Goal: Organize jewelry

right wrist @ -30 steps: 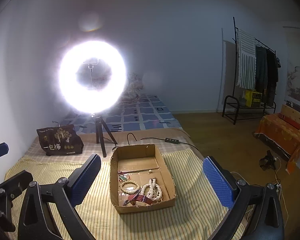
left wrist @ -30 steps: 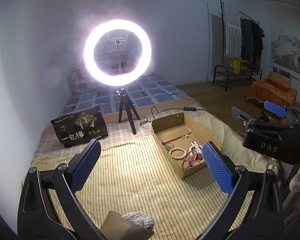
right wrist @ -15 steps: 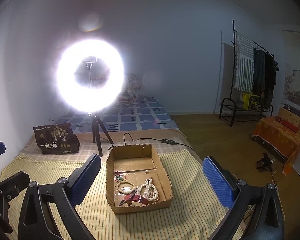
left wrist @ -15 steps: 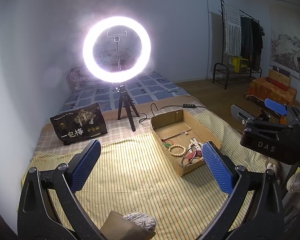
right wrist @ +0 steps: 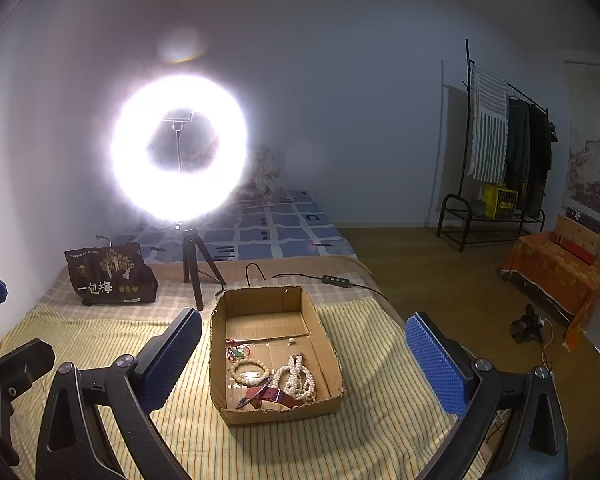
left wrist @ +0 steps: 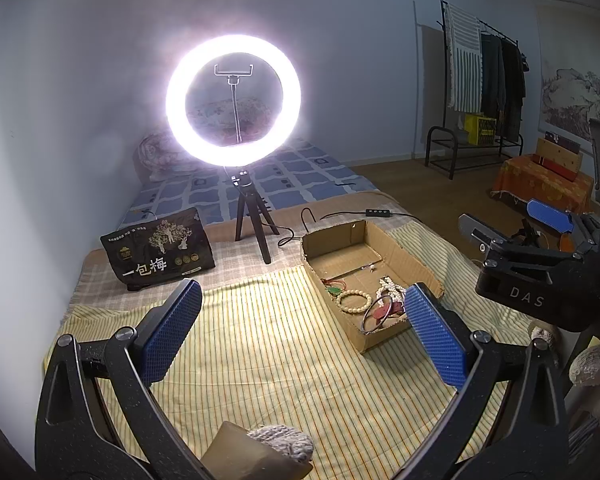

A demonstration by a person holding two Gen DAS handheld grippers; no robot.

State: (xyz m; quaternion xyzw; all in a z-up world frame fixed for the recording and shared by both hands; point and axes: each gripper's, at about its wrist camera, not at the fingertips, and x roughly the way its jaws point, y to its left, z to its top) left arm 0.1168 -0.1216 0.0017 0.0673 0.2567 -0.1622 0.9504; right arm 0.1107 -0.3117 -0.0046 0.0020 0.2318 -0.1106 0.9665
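Observation:
An open cardboard box (right wrist: 220, 360) sits on the yellow striped cloth (right wrist: 100, 340); it also shows in the left wrist view (left wrist: 404, 248). Inside lie a beige bead bracelet (right wrist: 249, 372), a white bead necklace (right wrist: 298, 378), a red strap (right wrist: 270, 394) and a small red and green piece (right wrist: 236, 354). My right gripper (right wrist: 304, 364) is open and empty, above and just short of the box. My left gripper (left wrist: 300, 332) is open and empty, left of the box. The bead bracelet (left wrist: 354, 301) and a dark ring (left wrist: 376, 314) show in the left wrist view.
A lit ring light on a tripod (left wrist: 233, 98) stands behind the box with its cable (left wrist: 340, 216) on the bed. A black snack bag (left wrist: 160, 252) stands at the back left. A clothes rack (right wrist: 500, 152) and an orange-covered box (right wrist: 556, 268) are off to the right.
Both grippers have drifted slightly, the right one to the right so the box sits more central between its fingers. Both stay open and empty.

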